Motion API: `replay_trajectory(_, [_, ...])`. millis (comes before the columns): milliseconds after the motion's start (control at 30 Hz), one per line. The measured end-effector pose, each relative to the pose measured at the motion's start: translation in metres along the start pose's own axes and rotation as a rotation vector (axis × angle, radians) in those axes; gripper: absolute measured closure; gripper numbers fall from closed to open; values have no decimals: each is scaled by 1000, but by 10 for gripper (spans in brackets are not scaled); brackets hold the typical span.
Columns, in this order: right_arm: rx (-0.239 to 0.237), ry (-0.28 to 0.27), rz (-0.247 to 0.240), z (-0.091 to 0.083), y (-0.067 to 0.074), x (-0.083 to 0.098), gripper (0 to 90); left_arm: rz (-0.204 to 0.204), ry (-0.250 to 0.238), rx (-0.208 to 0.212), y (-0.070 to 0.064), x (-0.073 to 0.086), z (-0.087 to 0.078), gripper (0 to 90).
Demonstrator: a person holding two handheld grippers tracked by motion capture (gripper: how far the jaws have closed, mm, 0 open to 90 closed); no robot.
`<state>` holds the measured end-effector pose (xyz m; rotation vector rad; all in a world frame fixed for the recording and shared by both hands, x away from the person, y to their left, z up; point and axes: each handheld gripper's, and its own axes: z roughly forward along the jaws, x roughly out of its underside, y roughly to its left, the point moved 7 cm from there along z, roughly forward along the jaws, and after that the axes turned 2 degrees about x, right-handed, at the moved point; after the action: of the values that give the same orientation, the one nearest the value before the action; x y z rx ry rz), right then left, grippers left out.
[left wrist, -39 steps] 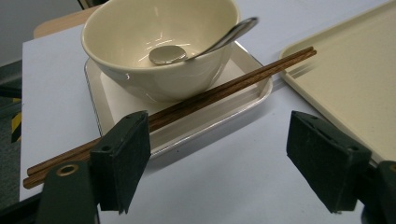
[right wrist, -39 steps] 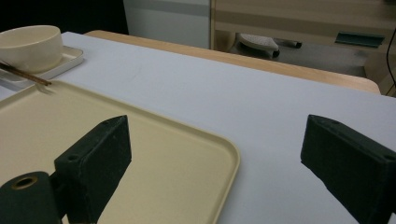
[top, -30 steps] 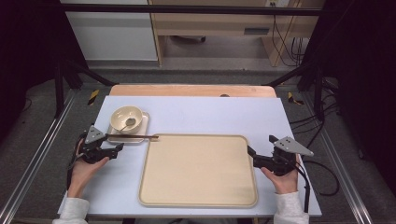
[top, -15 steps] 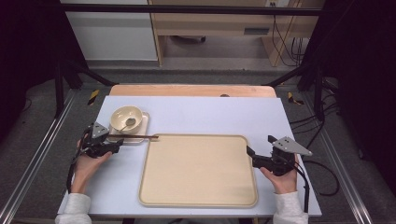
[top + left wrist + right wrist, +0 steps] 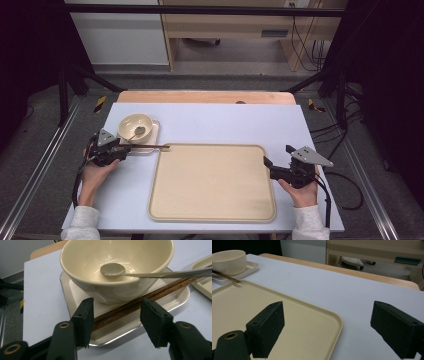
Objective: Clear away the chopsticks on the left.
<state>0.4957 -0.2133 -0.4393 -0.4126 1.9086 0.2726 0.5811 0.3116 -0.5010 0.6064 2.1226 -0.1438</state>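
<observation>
While the left claw's jaws have just been closing, nothing is pinched between them yet.

Left claw (image 5: pixel 115 322): at the table's left, just near of the small plate; jaws part open, pads pressing on nothing.
Chopsticks (image 5: pixel 140 302): dark wood, lying across the small plate's near side in front of the bowl; their near end sits in the gap between the left claw's jaws, close to the left pad, contact unclear; their far end reaches to the tray's far left corner.
Bowl (image 5: pixel 136 125): cream, upright on the small plate, just beyond the left claw.
Spoon (image 5: pixel 113 269): metal, head in the bowl, handle out over the rim toward the right.
Small plate (image 5: pixel 65 285): far left of the table, beside the tray.
Tray (image 5: pixel 212 182): large, beige, mid-table.
Right claw (image 5: pixel 327 326): jaws wide apart, empty, hovering at the tray's right edge.
</observation>
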Motion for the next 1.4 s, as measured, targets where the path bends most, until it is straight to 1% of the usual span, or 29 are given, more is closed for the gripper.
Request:
replay_trajectory(200, [-8,5,-2,1,2,1,125,-2,26,23,0,4,5,486])
replay_trajectory(267, [-10,3,0,1,3,1,126,3,23,21,1,4,5,493])
replay_trajectory(367, [-10,8,-5,1,2,1,126,-4,17,28,1,4,5,516])
replay_trajectory(567, [-10,6,-6,1,3,1,131,2,17,21,2,4,4,551])
replay_trajectory(633, [-8,6,-8,1,2,1,131,2,17,26,2,5,4,581])
replay_trajectory(733, [-10,1,-7,0,2,0,132,0,8,34,1,4,5,571])
replay_trajectory(833, [-11,2,-6,0,2,0,133,5,9,30,1,4,6,508])
replay_trajectory(900, [-10,2,-6,0,2,0,133,2,6,30,2,4,6,514])
replay_trajectory(1033, [-12,4,-7,1,3,1,134,-6,7,25,4,5,4,571])
replay_trajectory(1133, [-11,3,-8,0,3,1,135,-5,23,19,4,6,4,608])
replay_trajectory(1233, [-12,1,-10,-1,2,0,136,6,29,20,3,7,3,621])
replay_trajectory(1400, [-13,0,-9,-1,2,0,136,7,28,25,2,6,3,640])
